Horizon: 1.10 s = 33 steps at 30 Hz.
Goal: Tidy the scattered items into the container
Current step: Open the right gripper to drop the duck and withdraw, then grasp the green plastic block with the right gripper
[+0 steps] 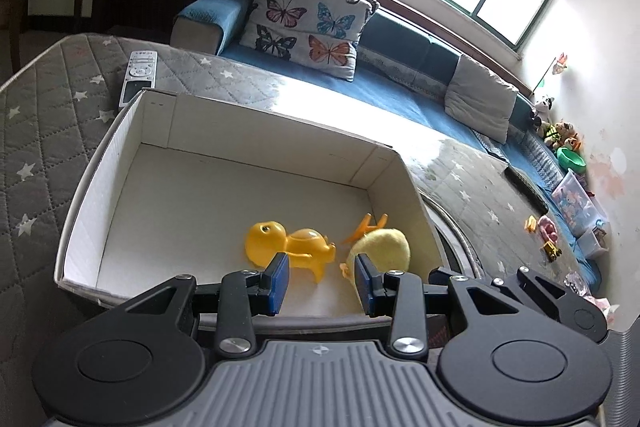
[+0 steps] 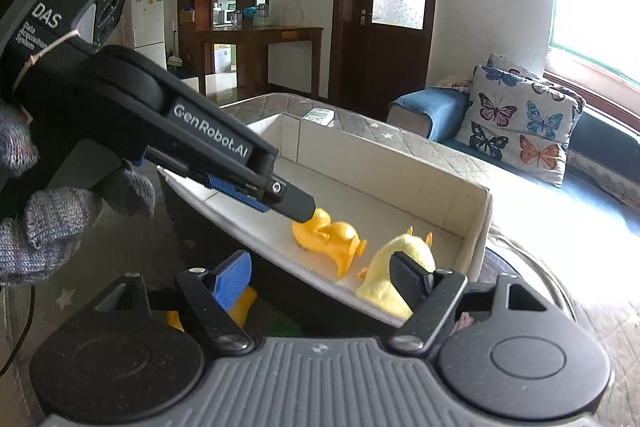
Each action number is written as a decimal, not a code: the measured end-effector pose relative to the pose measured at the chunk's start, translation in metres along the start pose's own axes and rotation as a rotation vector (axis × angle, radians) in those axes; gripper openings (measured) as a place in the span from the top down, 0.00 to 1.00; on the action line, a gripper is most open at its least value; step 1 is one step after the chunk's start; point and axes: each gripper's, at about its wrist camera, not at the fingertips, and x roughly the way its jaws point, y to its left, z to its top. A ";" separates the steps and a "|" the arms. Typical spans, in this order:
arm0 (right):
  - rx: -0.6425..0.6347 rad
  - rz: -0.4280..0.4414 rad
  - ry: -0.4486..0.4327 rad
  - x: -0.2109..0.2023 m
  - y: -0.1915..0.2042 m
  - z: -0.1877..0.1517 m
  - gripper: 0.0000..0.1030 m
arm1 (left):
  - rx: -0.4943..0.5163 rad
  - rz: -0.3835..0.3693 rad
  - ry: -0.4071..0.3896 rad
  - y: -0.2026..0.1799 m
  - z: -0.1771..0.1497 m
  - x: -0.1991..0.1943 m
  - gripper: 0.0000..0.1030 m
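Note:
A white cardboard box [image 1: 120,155] sits on a grey star-patterned quilted cover. Inside it lie a yellow plastic duck [image 1: 288,245] and a pale yellow plush chick with orange feet [image 1: 386,247]. My left gripper [image 1: 322,281] is open and empty, hovering over the box's near wall above the toys. In the right wrist view the box [image 2: 476,215], the duck [image 2: 332,237] and the chick [image 2: 400,267] show too, with the left gripper's tip above the duck. My right gripper [image 2: 320,287] is open at the box's near rim. A yellow item [image 2: 242,307] lies outside, below its left finger.
A remote control [image 1: 138,77] lies beyond the box. A blue sofa with a butterfly cushion [image 1: 304,23] stands behind. Small toys [image 1: 546,231] and plastic bins [image 1: 576,199] lie at the far right. A gloved hand [image 2: 40,227] holds the left gripper.

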 end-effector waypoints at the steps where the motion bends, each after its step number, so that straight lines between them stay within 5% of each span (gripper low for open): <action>1: 0.001 -0.003 0.000 -0.003 0.001 -0.002 0.24 | 0.003 0.000 -0.003 -0.002 -0.003 -0.002 0.62; 11: 0.056 -0.025 0.026 -0.015 0.004 -0.029 0.26 | 0.005 -0.013 -0.005 -0.013 -0.027 -0.013 0.62; 33: 0.103 -0.033 0.103 -0.012 0.011 -0.057 0.48 | -0.021 -0.026 0.074 -0.031 -0.055 0.000 0.62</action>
